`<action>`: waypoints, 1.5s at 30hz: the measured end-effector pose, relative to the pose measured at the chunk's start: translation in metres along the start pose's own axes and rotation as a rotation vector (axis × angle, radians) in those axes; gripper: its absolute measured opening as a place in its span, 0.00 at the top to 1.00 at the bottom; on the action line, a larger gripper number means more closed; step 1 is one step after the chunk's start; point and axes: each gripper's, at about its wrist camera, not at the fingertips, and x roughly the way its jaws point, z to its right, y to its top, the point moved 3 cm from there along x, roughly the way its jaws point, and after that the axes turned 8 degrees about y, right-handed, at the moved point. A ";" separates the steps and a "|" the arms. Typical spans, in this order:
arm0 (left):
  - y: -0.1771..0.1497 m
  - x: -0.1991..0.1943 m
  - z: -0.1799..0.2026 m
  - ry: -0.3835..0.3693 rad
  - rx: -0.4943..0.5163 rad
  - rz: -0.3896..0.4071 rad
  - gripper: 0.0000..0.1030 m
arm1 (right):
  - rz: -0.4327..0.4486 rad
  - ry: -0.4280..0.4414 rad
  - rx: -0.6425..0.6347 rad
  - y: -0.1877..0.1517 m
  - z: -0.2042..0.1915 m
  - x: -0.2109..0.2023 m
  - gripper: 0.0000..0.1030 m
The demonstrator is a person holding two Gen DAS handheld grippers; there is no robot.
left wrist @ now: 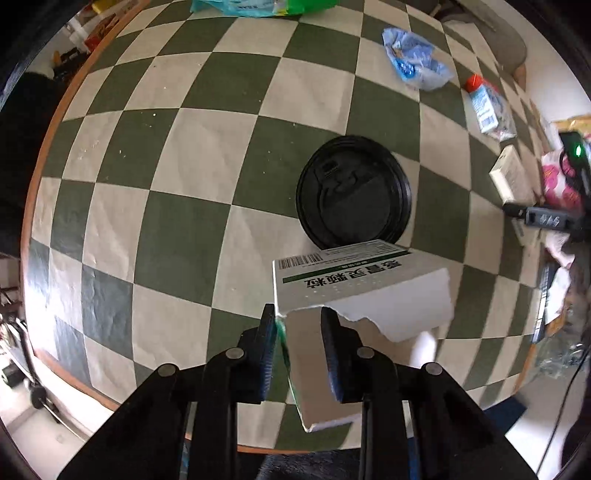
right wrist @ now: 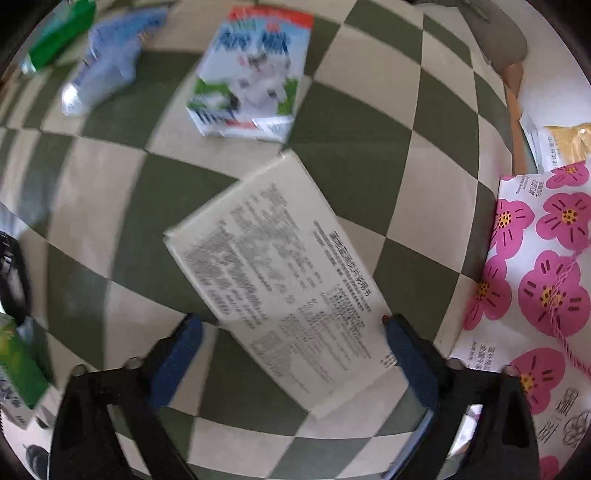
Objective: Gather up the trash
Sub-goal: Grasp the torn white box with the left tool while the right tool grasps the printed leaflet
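My left gripper point(left wrist: 298, 317) is shut on a torn white and green medicine box point(left wrist: 354, 284) and holds it above the checkered tablecloth point(left wrist: 177, 206). A black cup lid point(left wrist: 352, 192) lies just beyond the box. My right gripper point(right wrist: 291, 325) is open, its fingers either side of a flat cream box with printed text point(right wrist: 280, 273) lying on the cloth. That cream box also shows in the left wrist view point(left wrist: 511, 175). A milk carton point(right wrist: 251, 74) and a blue wrapper point(right wrist: 110, 62) lie farther away; both also appear in the left wrist view, carton point(left wrist: 487, 107), wrapper point(left wrist: 417, 59).
A white bag with pink flowers point(right wrist: 535, 280) lies right of the cream box. A green packet point(right wrist: 55, 37) sits at the far left corner, a green carton point(right wrist: 18, 369) near left. A blue-green bag point(left wrist: 258, 7) lies at the table's far edge.
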 end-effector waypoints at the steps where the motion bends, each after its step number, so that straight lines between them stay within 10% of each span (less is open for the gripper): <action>1: -0.002 -0.005 -0.005 -0.021 -0.010 -0.005 0.79 | -0.002 0.001 0.014 -0.003 -0.001 -0.003 0.24; 6: 0.004 -0.033 -0.014 -0.066 -0.036 0.032 0.35 | -0.053 0.214 0.124 -0.029 -0.015 -0.010 0.31; 8: 0.003 -0.046 -0.017 -0.078 -0.052 0.046 0.35 | -0.074 0.339 0.150 -0.041 -0.024 -0.012 0.31; 12: -0.002 -0.056 -0.023 0.000 -0.105 0.101 0.30 | 0.036 0.159 0.053 -0.042 -0.022 -0.032 0.02; 17: 0.014 -0.058 0.000 0.202 -0.133 0.233 0.30 | 0.038 0.027 0.001 -0.015 0.004 -0.026 0.01; 23: 0.038 -0.048 0.034 0.230 -0.080 0.242 0.29 | -0.021 -0.059 -0.123 0.013 0.021 -0.001 0.01; 28: 0.048 -0.051 0.056 0.229 -0.034 0.265 0.04 | -0.087 0.021 -0.122 0.026 0.038 0.019 0.04; 45: -0.006 -0.061 -0.004 0.057 -0.116 0.098 0.03 | -0.048 0.369 0.328 -0.074 0.003 0.010 0.01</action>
